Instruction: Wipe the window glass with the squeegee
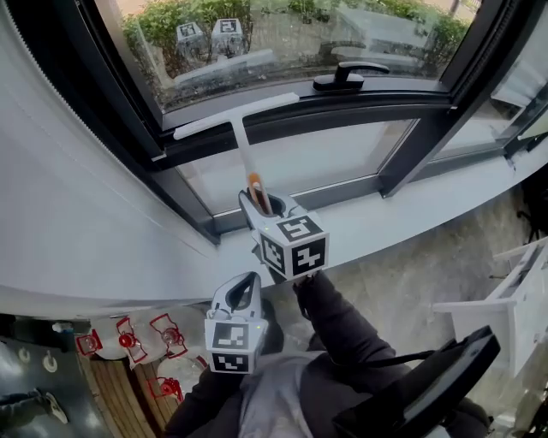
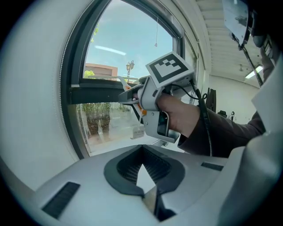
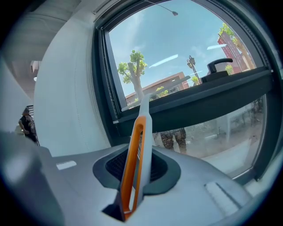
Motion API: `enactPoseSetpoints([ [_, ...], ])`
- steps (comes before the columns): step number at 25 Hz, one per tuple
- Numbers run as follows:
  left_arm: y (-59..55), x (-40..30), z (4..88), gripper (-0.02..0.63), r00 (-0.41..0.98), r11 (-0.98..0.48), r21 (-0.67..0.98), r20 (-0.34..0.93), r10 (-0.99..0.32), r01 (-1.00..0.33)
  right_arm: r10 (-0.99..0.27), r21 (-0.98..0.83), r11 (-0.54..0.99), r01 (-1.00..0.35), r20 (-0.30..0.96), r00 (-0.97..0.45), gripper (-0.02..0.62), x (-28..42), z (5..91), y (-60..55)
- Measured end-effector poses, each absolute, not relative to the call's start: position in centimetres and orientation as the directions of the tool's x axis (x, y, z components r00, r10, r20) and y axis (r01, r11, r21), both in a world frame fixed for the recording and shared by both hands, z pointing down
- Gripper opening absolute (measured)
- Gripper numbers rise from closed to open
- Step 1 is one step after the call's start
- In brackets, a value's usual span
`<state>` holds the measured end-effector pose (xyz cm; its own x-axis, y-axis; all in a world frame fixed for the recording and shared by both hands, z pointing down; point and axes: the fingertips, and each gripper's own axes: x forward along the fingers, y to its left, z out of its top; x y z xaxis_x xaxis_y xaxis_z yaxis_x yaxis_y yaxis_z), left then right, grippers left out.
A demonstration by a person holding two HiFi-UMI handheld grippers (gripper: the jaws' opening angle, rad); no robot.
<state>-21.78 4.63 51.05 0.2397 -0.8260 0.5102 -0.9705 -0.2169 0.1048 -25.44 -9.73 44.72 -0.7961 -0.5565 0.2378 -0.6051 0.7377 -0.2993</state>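
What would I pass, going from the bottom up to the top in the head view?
left gripper → right gripper → squeegee → window handle → bushes

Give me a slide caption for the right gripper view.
Right gripper shut on white squeegee with orange-trimmed handle, aimed at black-framed window glass.

Smooth plastic squeegee (image 1: 244, 150), glossy clear window glass (image 1: 282, 34), matt dark metal window frame (image 1: 368, 107)

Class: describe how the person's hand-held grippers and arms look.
Both the left hand-held gripper and right hand-held gripper are pale grey plastic with dark ribbed pads, each bearing a cube of black-and-white square markers. A black cable runs off the right one. Sleeves are dark.
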Motion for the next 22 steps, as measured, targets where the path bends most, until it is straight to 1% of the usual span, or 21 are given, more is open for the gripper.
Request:
enactPoseSetpoints([
  [5, 6.8, -18.7, 51.2, 0.000, 0.210, -0.178, 0.113, 0.493, -0.844, -0.978, -0.554, -0.309, 0.740, -0.597, 0.223, -0.802, 0.057, -20.2, 44.7, -6.5],
  [9, 8.6, -15.8, 50.2, 0.000, 0.203, -0.171, 0.111, 0.450, -0.870, -0.979, -0.596, -0.278, 0.728, -0.627, 0.196, -0.779, 0.057, -14.4, 43.8, -4.4],
  [14, 10.5, -10.5, 49.1, 0.000, 0.227, -0.200, 0.110, 0.406, -0.885, -0.974, -0.652, -0.226, 0.709, -0.668, 0.151, -0.743, 0.057, -6.0, 41.6, -2.0],
  [17, 11.5, -6.8, 48.4, 0.000, 0.268, -0.246, 0.107, 0.386, -0.883, -0.963, -0.698, -0.203, 0.676, -0.709, 0.132, -0.704, 0.057, -0.8, 40.4, -0.6],
  [22, 12.0, -2.4, 47.2, 0.000, 0.332, -0.319, 0.098, 0.357, -0.873, -0.943, -0.765, -0.163, 0.617, -0.769, 0.103, -0.636, 0.055, 5.2, 38.6, 0.7],
])
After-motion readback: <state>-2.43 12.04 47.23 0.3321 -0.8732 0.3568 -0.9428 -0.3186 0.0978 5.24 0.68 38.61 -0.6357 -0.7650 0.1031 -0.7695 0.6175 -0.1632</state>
